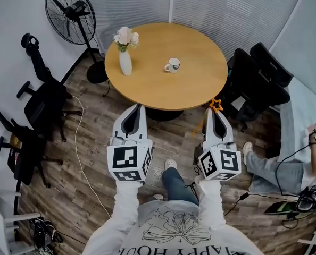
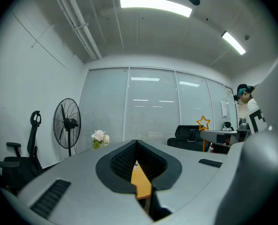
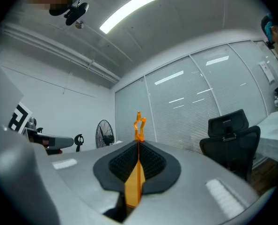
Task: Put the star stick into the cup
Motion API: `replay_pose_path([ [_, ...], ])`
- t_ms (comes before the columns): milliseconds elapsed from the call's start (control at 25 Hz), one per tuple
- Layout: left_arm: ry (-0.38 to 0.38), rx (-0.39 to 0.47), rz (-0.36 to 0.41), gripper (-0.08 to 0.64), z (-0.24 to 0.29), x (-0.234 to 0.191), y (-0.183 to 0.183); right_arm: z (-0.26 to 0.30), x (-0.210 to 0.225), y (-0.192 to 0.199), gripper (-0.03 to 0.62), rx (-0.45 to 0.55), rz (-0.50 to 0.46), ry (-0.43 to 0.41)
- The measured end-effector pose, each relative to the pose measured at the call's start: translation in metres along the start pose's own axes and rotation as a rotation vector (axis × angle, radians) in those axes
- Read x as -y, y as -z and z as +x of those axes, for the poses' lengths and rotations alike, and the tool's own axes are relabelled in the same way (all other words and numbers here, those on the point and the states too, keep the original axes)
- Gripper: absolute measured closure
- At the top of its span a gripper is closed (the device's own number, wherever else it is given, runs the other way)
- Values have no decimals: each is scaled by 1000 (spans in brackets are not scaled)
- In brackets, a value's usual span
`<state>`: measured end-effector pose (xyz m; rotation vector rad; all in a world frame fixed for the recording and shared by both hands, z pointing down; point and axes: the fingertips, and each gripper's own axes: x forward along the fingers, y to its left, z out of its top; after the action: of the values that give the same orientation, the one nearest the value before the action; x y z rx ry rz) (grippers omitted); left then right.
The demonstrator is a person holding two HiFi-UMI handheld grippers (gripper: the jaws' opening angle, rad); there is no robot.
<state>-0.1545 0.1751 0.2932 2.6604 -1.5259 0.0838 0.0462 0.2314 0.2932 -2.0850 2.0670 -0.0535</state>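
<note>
My right gripper [image 1: 215,112] has its jaws clamped on the star stick [image 1: 216,104], only the star poking past the tips, and my left gripper [image 1: 135,108] has its jaws closed on nothing. The cup [image 1: 172,65] sits well apart from me on the round wooden table [image 1: 200,86], so I reckon the thin stick could swivel in the pinch as I tip it, or the star could catch the small rim and topple the cup. A vase of flowers [image 1: 125,60] stands left of the cup, with a plank floor [image 1: 94,158], office chairs [image 1: 41,102], a standing fan [image 1: 70,12] and blinds [image 1: 227,4] around.
</note>
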Motion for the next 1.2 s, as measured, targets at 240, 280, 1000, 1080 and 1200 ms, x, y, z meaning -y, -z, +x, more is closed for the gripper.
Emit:
replay_pose_path([
  [240, -29, -7, 1, 554, 74, -9, -10, 82, 27, -4, 578, 5, 11, -41],
  [280, -35, -8, 0, 554, 87, -11, -12, 96, 32, -4, 578, 3, 14, -46],
  [1000, -124, -27, -33, 554, 245, -33, -17, 262, 93, 0, 578, 3, 30, -155],
  [1080, -123, -37, -35, 554, 254, -31, -14, 268, 97, 1, 578, 0, 33, -160],
  [1200, -118, -52, -38, 554, 266, -30, -9, 277, 101, 8, 578, -9, 39, -162],
])
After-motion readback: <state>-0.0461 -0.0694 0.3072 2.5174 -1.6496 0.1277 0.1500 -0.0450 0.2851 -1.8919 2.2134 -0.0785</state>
